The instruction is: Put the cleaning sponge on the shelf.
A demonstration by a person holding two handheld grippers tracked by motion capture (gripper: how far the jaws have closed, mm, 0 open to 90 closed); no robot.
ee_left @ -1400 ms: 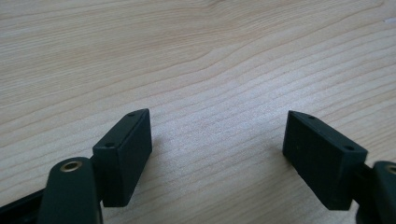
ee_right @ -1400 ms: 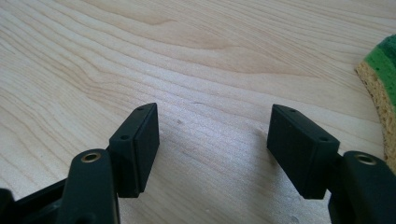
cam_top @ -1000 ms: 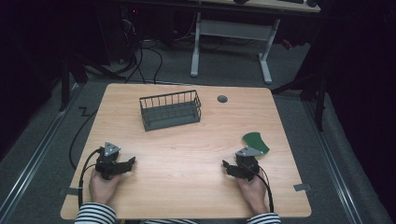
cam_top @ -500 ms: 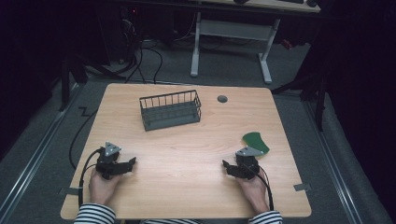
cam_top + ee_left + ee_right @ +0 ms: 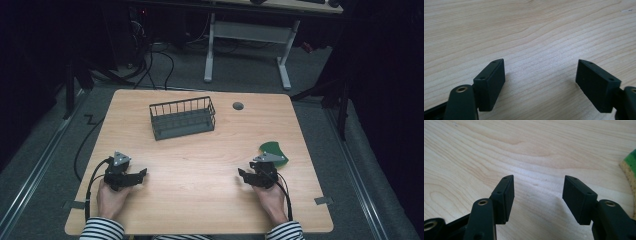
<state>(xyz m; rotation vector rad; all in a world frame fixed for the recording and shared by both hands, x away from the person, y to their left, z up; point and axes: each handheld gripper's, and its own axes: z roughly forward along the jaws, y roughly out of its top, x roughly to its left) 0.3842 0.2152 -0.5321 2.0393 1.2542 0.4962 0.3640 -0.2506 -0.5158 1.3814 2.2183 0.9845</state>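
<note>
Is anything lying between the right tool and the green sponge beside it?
Nothing visible. The right tool rests on the table with its jaws apart, nothing between them, having just been closing. The green sponge lies just beyond it toward the table's right edge, across bare wood.

Toward the far side of the light wooden table (image 5: 200, 200), left of middle: a dark wire basket (image 5: 183, 118). Right of it, near the far edge: a small round grey cap (image 5: 238, 106). Near the right edge: a green sponge (image 5: 273, 151), just behind the right gripper (image 5: 246, 176). Left gripper (image 5: 139, 175) at the near left.
</note>
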